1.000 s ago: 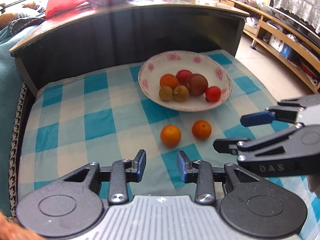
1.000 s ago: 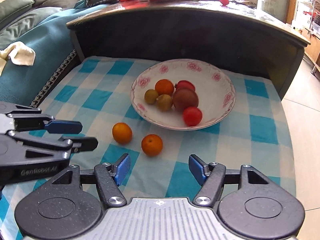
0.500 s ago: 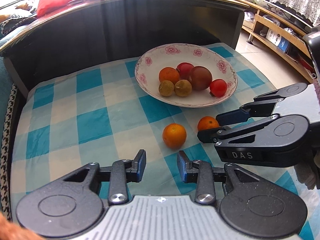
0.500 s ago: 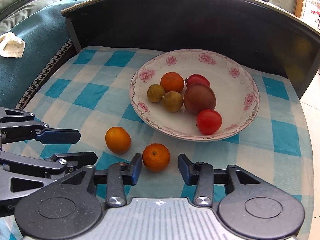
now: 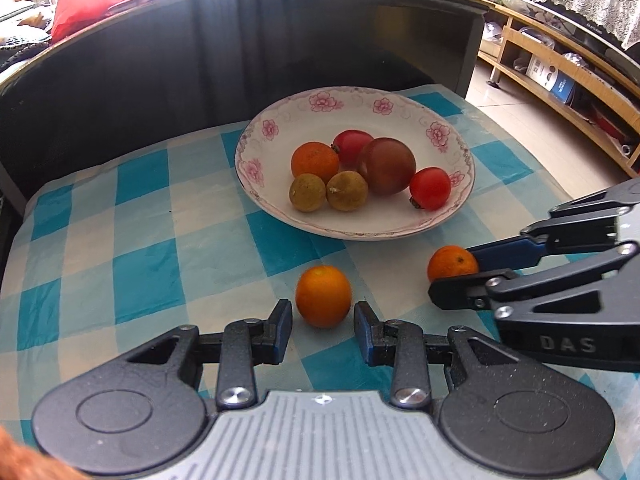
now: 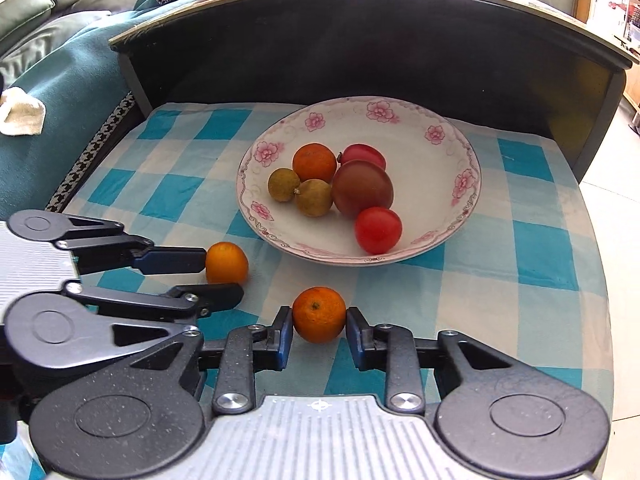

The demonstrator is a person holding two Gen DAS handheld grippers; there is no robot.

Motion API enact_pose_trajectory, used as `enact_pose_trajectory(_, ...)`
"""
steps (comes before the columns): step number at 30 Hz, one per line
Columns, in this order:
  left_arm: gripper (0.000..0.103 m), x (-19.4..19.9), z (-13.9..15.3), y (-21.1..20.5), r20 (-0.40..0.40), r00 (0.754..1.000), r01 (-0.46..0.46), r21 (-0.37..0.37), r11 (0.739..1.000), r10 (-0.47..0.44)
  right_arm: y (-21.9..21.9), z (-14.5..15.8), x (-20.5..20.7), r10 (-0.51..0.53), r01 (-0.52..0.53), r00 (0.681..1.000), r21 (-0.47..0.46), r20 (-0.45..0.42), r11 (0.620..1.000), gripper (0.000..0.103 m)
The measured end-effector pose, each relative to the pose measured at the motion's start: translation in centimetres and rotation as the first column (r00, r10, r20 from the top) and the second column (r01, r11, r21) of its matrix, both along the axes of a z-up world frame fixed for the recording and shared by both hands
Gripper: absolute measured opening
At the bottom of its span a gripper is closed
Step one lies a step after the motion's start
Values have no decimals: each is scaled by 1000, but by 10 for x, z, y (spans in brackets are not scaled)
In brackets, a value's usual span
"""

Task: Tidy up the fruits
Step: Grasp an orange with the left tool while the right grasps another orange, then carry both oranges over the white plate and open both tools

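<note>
Both grippers, left gripper [image 5: 322, 330] & right gripper [image 6: 319, 338], now forward around an orange [image 5: 323, 296] apiece (jaws narrower).

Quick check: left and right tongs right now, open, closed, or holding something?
Left tongs: open, fingers either side of an orange on the cloth, not gripping.
Right tongs: nearly closed around the other orange; firm contact cannot be told.

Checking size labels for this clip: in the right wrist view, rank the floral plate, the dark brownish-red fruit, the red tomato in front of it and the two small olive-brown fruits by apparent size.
1. floral plate
2. dark brownish-red fruit
3. red tomato
4. two small olive-brown fruits: these look alike, so unranked between them.
</note>
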State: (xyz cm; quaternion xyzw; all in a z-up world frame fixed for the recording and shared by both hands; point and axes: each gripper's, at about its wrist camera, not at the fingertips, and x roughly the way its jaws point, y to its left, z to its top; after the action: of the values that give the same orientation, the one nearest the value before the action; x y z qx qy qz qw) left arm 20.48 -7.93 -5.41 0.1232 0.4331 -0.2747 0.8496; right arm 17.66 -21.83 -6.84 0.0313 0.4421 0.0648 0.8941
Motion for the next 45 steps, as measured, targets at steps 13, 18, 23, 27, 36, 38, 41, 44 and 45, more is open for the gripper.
enact_pose_trajectory(13,38,11,-1,-4,9,999,-53,-40,998,54,-14,1,-3,-25,25,1000,19,-3,1000,23)
enact_pose_trajectory(18,40,17,-4,-7,13,997,-73,-42,996,74,-15,-2,-2,-31,31,999,22,-11,999,24)
enact_pose_trajectory(23,40,20,-5,-8,18,996,-83,-44,996,84,-16,-2,0,-34,34,999,26,-11,999,24)
enact_pose_trajectory(27,39,20,-3,-6,5,996,-91,-53,994,91,-18,-3,0,-36,36,999,25,-12,999,24)
enact_pose_trajectory(36,38,4,10,4,-14,998,-66,-70,995,65,-19,8,-2,-38,38,999,31,13,999,23)
enact_pose_trajectory(38,38,2,14,3,-12,999,-54,-82,995,53,-17,11,-1,-36,35,999,31,24,999,23)
enact_pose_trajectory(41,38,-1,23,2,-2,999,-44,-106,993,44,-14,15,1,-33,32,999,33,37,999,23)
enact_pose_trajectory(44,38,1,29,0,12,999,-49,-113,992,50,-14,16,4,-39,37,999,36,37,999,23)
enact_pose_trajectory(45,38,3,30,0,10,998,-53,-120,991,55,-15,16,5,-39,38,999,40,37,998,23)
